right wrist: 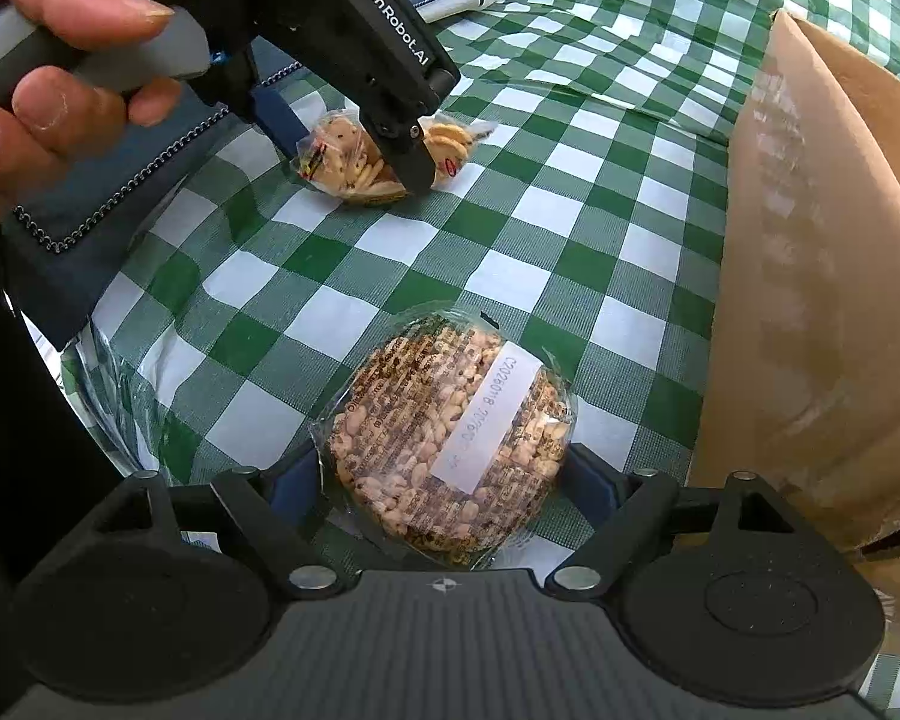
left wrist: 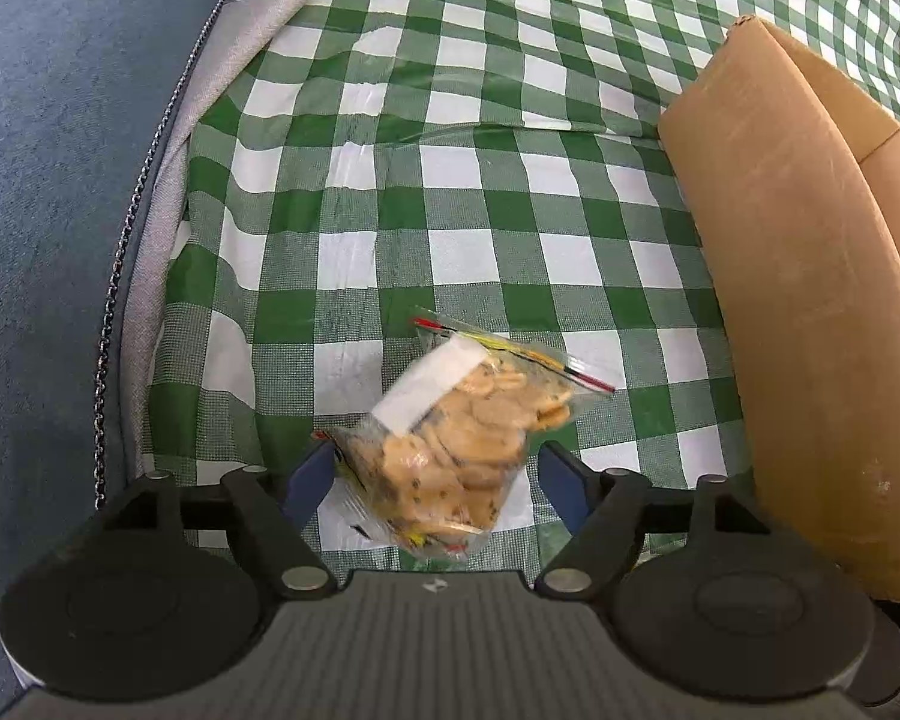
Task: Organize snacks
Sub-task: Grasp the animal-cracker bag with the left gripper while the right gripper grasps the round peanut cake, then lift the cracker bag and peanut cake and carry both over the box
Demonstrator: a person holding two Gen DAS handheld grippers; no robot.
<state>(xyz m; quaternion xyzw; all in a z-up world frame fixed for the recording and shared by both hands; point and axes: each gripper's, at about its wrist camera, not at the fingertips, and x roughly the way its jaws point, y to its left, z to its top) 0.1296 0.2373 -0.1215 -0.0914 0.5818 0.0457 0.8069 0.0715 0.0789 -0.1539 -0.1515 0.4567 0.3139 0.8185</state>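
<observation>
A clear zip bag of small round cookies [left wrist: 468,432] lies on the green-and-white checked cloth [left wrist: 450,192]. My left gripper [left wrist: 437,480] stands open over it. Its left blue pad is at the bag's edge and its right pad is apart from the bag. The right wrist view shows the same bag [right wrist: 345,159] at the far left, with the left gripper [right wrist: 354,156] straddling it in a person's hand [right wrist: 42,60]. Closer in, a round clear pack of puffed cereal [right wrist: 450,432] with a white label lies flat between the wide-set fingers of my open right gripper [right wrist: 441,486].
A brown cardboard box [left wrist: 798,300] stands along the right side, its wall [right wrist: 810,300] close to the right gripper. Blue fabric with a chain trim [left wrist: 48,180] borders the cloth on the left. Crinkled clear plastic [right wrist: 108,396] lies at the cloth's near-left edge.
</observation>
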